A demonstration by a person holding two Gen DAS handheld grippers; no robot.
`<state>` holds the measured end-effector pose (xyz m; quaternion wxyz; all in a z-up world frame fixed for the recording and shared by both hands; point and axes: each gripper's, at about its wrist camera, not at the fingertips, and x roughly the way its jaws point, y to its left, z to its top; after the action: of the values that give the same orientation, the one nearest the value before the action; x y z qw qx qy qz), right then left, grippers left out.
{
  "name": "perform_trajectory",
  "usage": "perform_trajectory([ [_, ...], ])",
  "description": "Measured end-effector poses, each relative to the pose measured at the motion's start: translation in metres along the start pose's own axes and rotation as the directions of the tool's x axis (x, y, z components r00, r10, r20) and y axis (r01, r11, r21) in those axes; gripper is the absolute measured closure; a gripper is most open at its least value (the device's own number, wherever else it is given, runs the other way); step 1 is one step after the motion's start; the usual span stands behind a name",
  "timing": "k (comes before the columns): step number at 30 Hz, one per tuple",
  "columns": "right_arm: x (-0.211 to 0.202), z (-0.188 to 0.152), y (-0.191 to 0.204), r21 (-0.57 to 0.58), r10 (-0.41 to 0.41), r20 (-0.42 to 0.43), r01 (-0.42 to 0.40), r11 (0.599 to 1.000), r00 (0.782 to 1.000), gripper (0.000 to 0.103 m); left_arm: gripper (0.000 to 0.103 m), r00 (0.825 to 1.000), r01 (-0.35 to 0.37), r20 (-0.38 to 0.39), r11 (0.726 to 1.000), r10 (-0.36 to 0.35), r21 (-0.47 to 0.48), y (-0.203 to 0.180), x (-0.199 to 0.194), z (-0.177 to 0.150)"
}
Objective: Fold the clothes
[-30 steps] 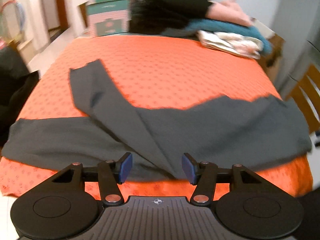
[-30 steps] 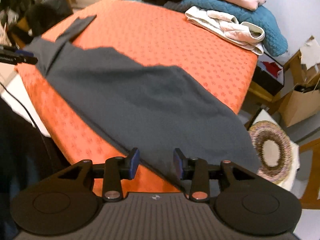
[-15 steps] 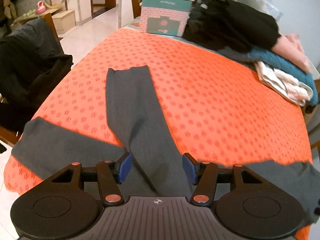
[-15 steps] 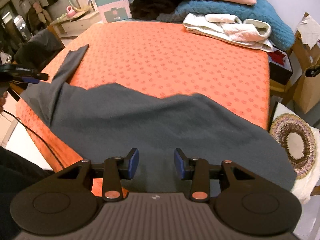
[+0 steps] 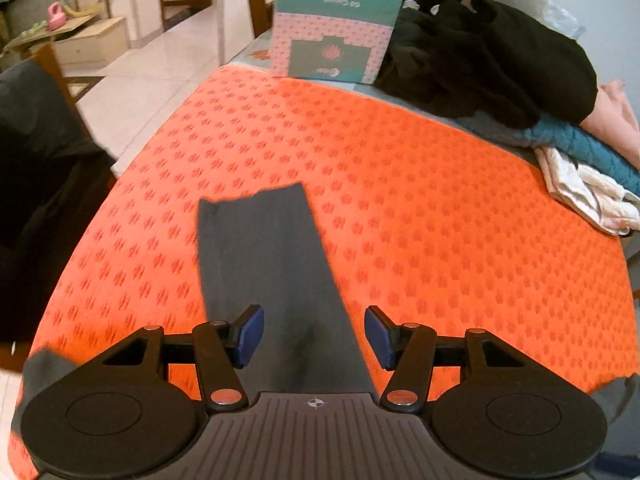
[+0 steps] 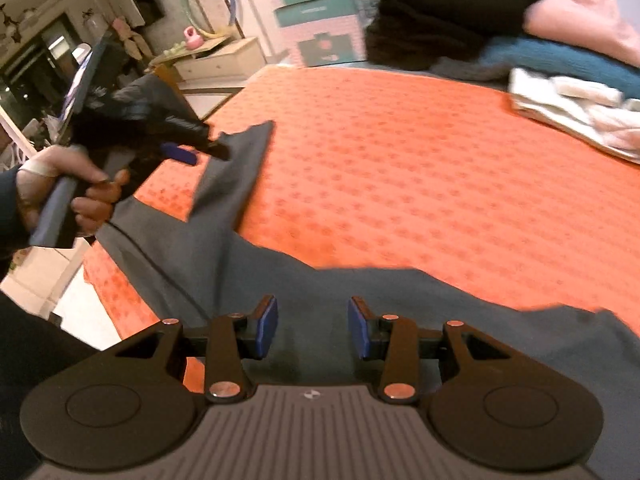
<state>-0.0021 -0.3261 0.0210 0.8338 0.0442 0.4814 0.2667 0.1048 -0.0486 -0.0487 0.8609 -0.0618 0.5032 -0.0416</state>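
- A dark grey garment (image 6: 360, 312) lies flat along the near edge of the desk (image 5: 400, 208), on its orange patterned cloth.
- One long sleeve (image 5: 268, 264) stretches from the near edge toward the desk's middle, its cuff cut straight.
- The left gripper (image 5: 314, 334) hangs over that sleeve with jaws apart, empty.
- The right gripper (image 6: 313, 327) is above the garment's body, parted, holding nothing.

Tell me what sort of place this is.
Most likely a room in a home: a table under an orange cloth, a heap of clothes at its far end, and a hula hoop with toys behind.
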Motion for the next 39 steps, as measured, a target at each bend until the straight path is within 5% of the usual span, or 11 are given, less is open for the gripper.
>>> perform_trajectory([
  [9,0.054,0.017,0.035,0.031,0.007,-0.019,-0.007,0.999,1.0,0.059,0.057,0.999,0.036,-0.038,0.997,-0.033,0.075,0.0,0.041,0.033],
  [19,0.057,0.011,0.042,0.118,-0.093,0.002,0.093,0.989,0.996,0.059,0.066,0.998,-0.04,-0.038,0.998,0.042,0.055,-0.002,0.086,0.05],
  [23,0.05,0.006,0.04,0.146,-0.137,0.016,0.133,0.98,0.991,0.059,0.087,0.995,-0.102,-0.012,0.99,0.103,0.1,-0.008,0.089,0.05],
  [24,0.047,0.005,0.04,0.154,-0.148,0.02,0.143,0.978,0.989,0.059,0.099,0.994,-0.107,-0.01,0.99,0.108,0.091,-0.007,0.089,0.05],
  [25,0.044,0.004,0.04,0.162,-0.159,0.025,0.153,0.975,0.987,0.059,0.098,0.994,-0.107,-0.007,0.991,0.108,0.079,-0.005,0.088,0.05],
  [34,0.025,-0.007,0.03,0.174,-0.202,0.05,0.191,0.966,0.978,0.059,0.099,0.996,0.05,0.08,0.993,-0.042,-0.104,0.036,0.024,0.037],
  [39,0.019,-0.008,0.025,0.099,-0.165,0.054,0.159,0.982,0.985,0.059,0.099,0.984,0.084,0.169,0.973,-0.047,-0.215,0.069,-0.039,0.01],
])
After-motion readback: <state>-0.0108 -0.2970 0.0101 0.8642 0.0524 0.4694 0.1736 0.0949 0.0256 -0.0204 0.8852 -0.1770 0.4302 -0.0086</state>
